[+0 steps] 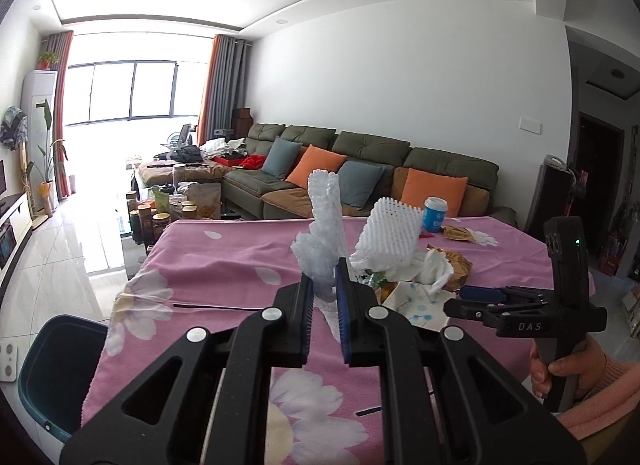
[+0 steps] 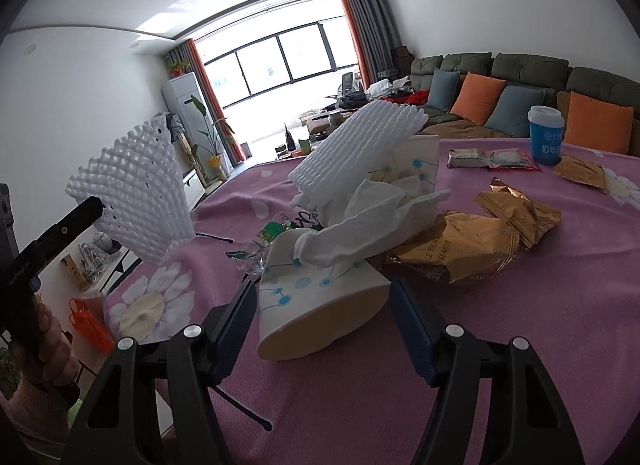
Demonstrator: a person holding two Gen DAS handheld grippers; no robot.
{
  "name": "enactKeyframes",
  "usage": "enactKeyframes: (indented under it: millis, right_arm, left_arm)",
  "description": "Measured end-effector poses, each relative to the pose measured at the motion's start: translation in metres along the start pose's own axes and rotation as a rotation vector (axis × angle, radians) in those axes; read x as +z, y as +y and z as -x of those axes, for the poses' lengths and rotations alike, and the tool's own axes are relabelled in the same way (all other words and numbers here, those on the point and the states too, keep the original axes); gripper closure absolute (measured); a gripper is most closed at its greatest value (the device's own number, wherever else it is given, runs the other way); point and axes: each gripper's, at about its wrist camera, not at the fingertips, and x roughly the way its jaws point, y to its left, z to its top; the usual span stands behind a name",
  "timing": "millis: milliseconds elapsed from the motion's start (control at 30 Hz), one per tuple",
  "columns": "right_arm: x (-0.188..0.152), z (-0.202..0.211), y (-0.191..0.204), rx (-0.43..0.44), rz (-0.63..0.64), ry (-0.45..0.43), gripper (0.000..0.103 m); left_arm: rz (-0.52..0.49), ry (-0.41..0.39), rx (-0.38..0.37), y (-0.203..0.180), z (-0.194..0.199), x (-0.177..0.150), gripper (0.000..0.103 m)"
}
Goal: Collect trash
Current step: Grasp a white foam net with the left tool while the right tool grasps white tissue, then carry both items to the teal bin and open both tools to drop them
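L claw (image 1: pixel 323 297): nearly shut, pads pinching the lower end of a white foam fruit net (image 1: pixel 325 225). The net stands up between the fingers, clear of the tabletop (image 1: pixel 224 257). Very light, soft, springy mesh; it squashes flat under the pads, so your grip is fine low on the sleeve. It won't slip much (rough texture) but may cling to the pads on release, so open wide over the dark bin (image 1: pixel 52 369) at the tabletop's near-left corner.

R claw (image 2: pixel 322 313): part open, holding nothing yet. Jaws straddle the base of a tipped paper cup (image 2: pixel 320 297) lying on its side on the pink cloth, w/ gaps visible on both sides, esp. the right.

- Cup: thin paper, light, crushes easily. Take it across the base end where the rim of the bottom stiffens it; a mid-wall squeeze will likely buckle it.
- White tissue (image 2: pixel 372 217) stuffed in the cup mouth, 2nd foam net (image 2: pixel 356 145) resting on top of the pile. Both loose, could fall off when you lift, so lift slowly and keep the mouth tilted up.
- Gold foil wrappers (image 2: pixel 472 241) just beside the cup, touching the tissue: slick, crinkly, thin. Pinch a crumpled fold, not a flat face.

Blue cup (image 2: pixel 546 137) stands upright at the far edge, well apart.
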Motion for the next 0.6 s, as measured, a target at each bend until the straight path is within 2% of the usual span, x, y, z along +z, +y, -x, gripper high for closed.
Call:
enactKeyframes:
  millis: [200,300,333,367,400,467,600]
  right_arm:
    - [0.022,-0.002,-0.015,-0.025,-0.061,-0.055,0.037]
    - [0.031,-0.011,-0.018,-0.041,-0.071,-0.05,0.038]
    - [0.032,-0.016,-0.021,-0.045,-0.081,-0.037,0.042]
    - [0.034,-0.021,-0.023,-0.042,-0.095,-0.019,0.054]
    - [0.034,-0.025,-0.027,-0.034,-0.11,-0.004,0.061]
    - [0.034,-0.03,-0.032,-0.019,-0.134,0.019,0.091]
    - [0.037,-0.02,-0.038,-0.004,-0.152,-0.013,0.094]
  left_arm:
    - [0.011,0.007,0.069,0.021,0.001,-0.007,0.092]
    - [0.012,0.007,0.088,0.026,0.003,-0.009,0.092]
    - [0.014,0.008,0.094,0.029,0.003,-0.009,0.092]
    - [0.017,0.007,0.1,0.031,0.004,-0.01,0.092]
    - [0.022,0.007,0.105,0.032,0.005,-0.011,0.092]
    - [0.03,0.006,0.115,0.037,0.006,-0.011,0.092]
    - [0.036,0.007,0.136,0.044,0.007,-0.013,0.092]
